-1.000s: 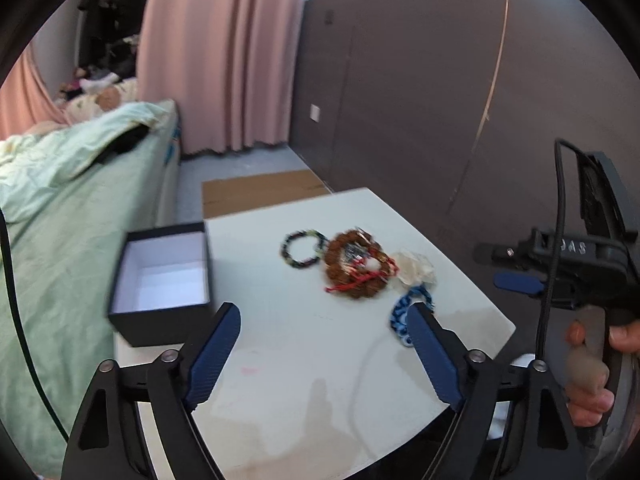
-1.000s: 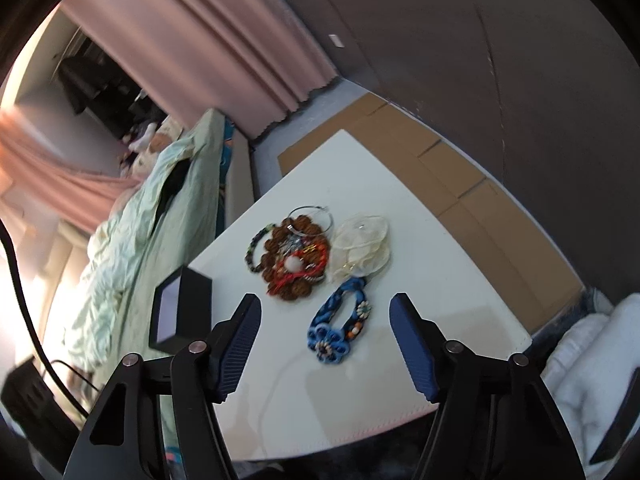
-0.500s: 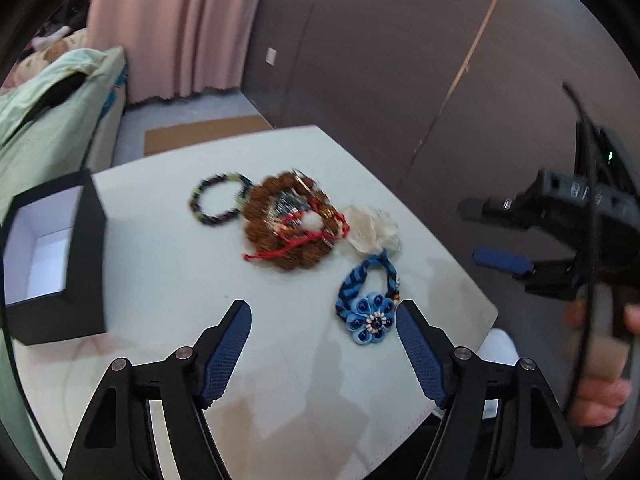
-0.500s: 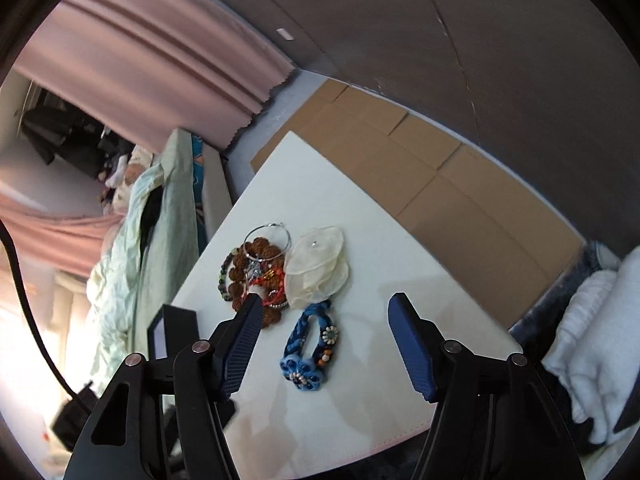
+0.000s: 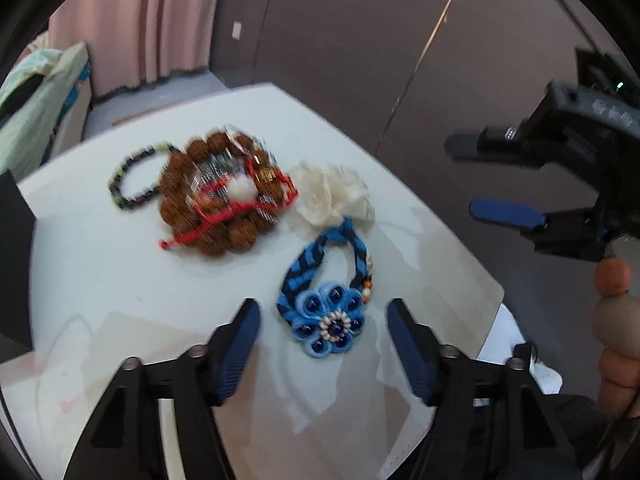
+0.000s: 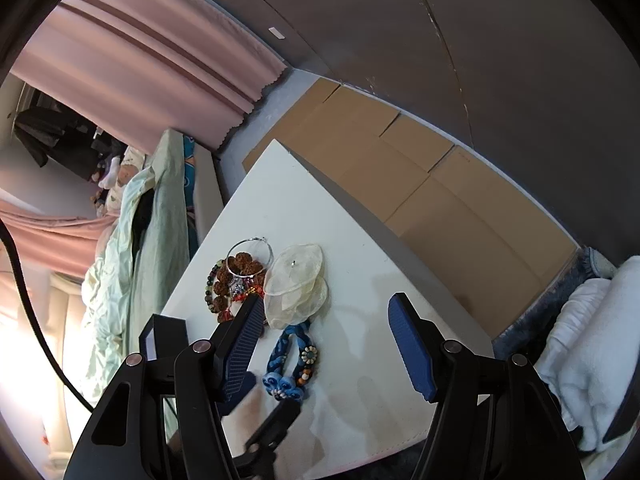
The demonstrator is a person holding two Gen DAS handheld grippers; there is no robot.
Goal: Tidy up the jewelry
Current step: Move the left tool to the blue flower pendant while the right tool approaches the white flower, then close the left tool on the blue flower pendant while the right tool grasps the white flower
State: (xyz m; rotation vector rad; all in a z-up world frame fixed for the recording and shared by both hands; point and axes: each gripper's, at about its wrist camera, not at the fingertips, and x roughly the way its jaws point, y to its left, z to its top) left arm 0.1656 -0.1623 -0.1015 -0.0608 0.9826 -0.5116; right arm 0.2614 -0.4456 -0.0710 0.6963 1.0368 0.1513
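A blue braided bracelet with a beaded flower [image 5: 328, 304] lies on the white table [image 5: 120, 280], between the open fingers of my left gripper [image 5: 322, 324], which is just above it. Behind it lie a cream shell-petal piece [image 5: 332, 196], a brown bead bracelet tangled with red cord [image 5: 224, 200] and a small dark bead bracelet [image 5: 134, 182]. My right gripper [image 6: 324, 340] is open and empty, held above the table; below it show the blue bracelet [image 6: 292, 360], the shell piece [image 6: 296, 284] and the brown beads [image 6: 236, 276].
A black open box [image 6: 164, 336] stands at the table's left edge, also at the left rim of the left wrist view [image 5: 12, 248]. A bed with green bedding [image 6: 132, 240] is left of the table. Cardboard [image 6: 400, 168] lies on the floor beyond. Dark wall panels stand behind.
My left gripper moved forward and right, down over the blue flower bracelet, which now sits between its fingers. My right gripper swung toward the table's right side and tilted.
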